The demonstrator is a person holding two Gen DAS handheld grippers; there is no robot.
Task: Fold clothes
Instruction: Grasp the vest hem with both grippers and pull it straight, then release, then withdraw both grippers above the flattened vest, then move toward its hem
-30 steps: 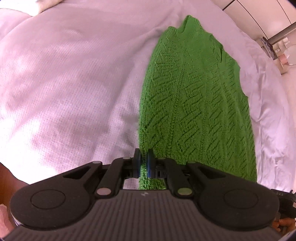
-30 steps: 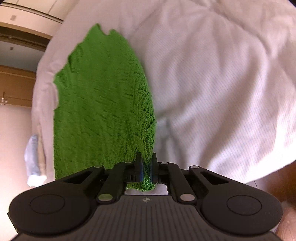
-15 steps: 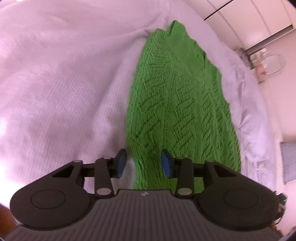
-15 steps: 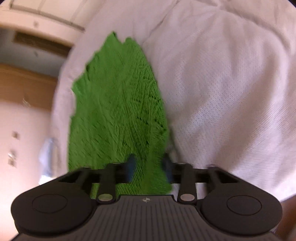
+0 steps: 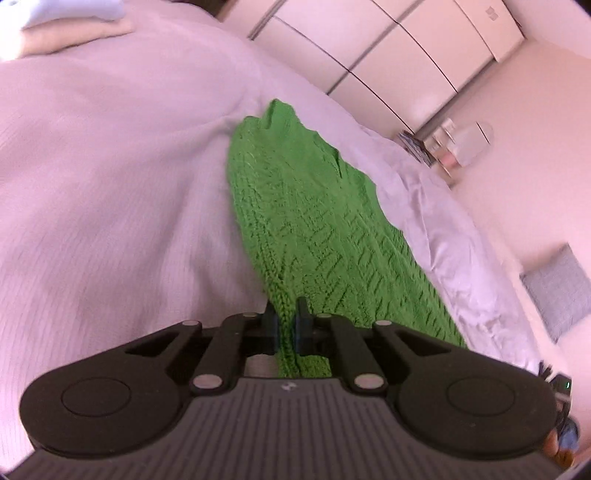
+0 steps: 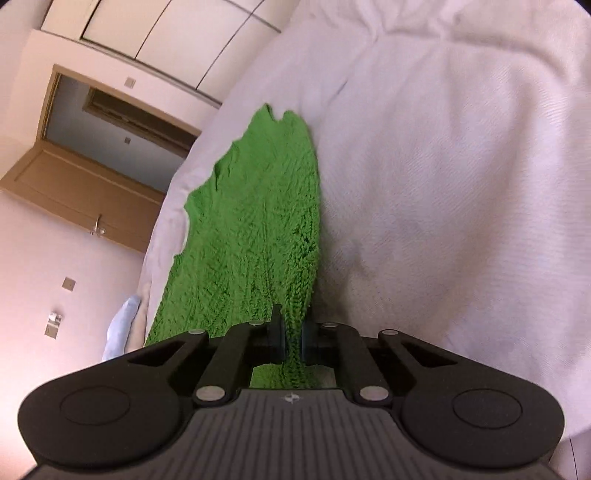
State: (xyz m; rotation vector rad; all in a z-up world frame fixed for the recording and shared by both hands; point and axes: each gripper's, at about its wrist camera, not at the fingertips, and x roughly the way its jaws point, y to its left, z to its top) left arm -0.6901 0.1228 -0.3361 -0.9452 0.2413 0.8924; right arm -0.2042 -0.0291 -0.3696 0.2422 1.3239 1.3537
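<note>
Left wrist: both grippers' jaws pinch the green sweater (image 5: 314,229) edge — on bedspread (image 5: 110,184).

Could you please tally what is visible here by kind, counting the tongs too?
Green sweater: 1
White bedspread: 1
Tongs, left and right, both shut on the sweater: 2
Grey cushion: 1
Wooden door: 1
Total: 6

Bed (image 5: 110,192) under my view, covered by white textured bedspread (image 6: 461,192), softly creased. Green knit garment (image 5: 314,229) lies stretched lengthwise on bedspread, near bed's edge. Far corner in left wrist view: folded pale cloth (image 5: 70,22) on bed, blurred, well apart from green knit.
</note>
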